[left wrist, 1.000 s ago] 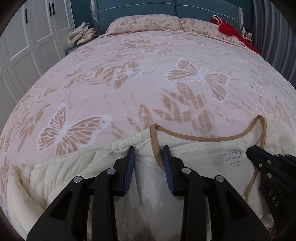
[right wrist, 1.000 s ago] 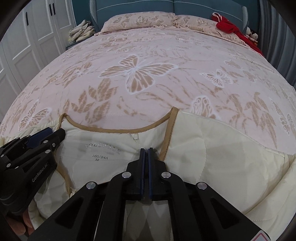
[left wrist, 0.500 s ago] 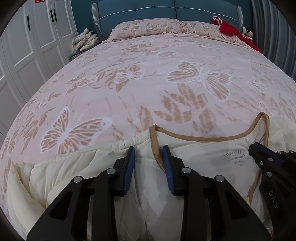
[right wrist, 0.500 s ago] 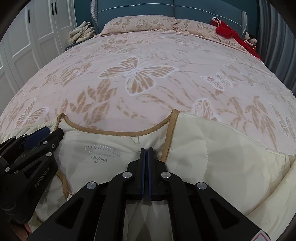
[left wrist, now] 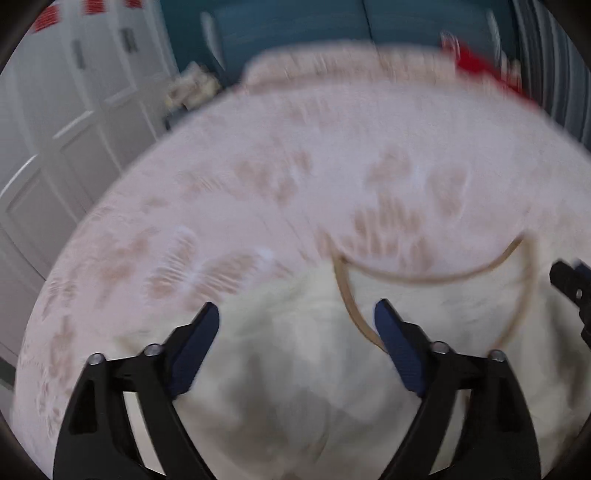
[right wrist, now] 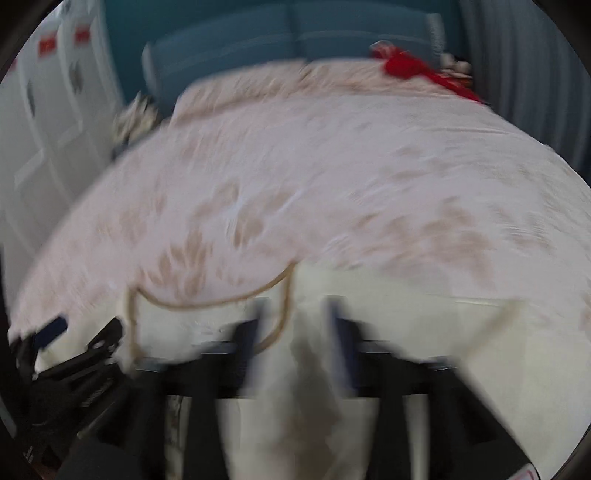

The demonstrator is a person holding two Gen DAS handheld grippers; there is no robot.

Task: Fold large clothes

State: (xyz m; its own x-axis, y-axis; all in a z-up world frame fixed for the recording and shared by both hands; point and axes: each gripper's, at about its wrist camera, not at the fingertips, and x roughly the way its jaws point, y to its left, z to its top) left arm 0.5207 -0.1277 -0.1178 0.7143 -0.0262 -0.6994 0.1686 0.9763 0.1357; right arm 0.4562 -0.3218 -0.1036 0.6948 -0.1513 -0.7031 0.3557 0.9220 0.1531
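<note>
Covering the bed point(left wrist: 332, 147) is a pink butterfly quilt point(right wrist: 332, 166); a cream jacket point(left wrist: 295, 369) lies at its near edge, tan-trimmed collar point(left wrist: 424, 277) pointing toward the headboard point(right wrist: 295, 33). Both views are blurred. Left gripper point(left wrist: 297, 325) — fingers spread wide over the jacket, gripping nothing. Right gripper point(right wrist: 291, 317) — fingers parted beside the collar.

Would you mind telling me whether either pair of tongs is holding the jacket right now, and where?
Neither holds it: the left tongs and right tongs stand open over the jacket near its collar.
</note>
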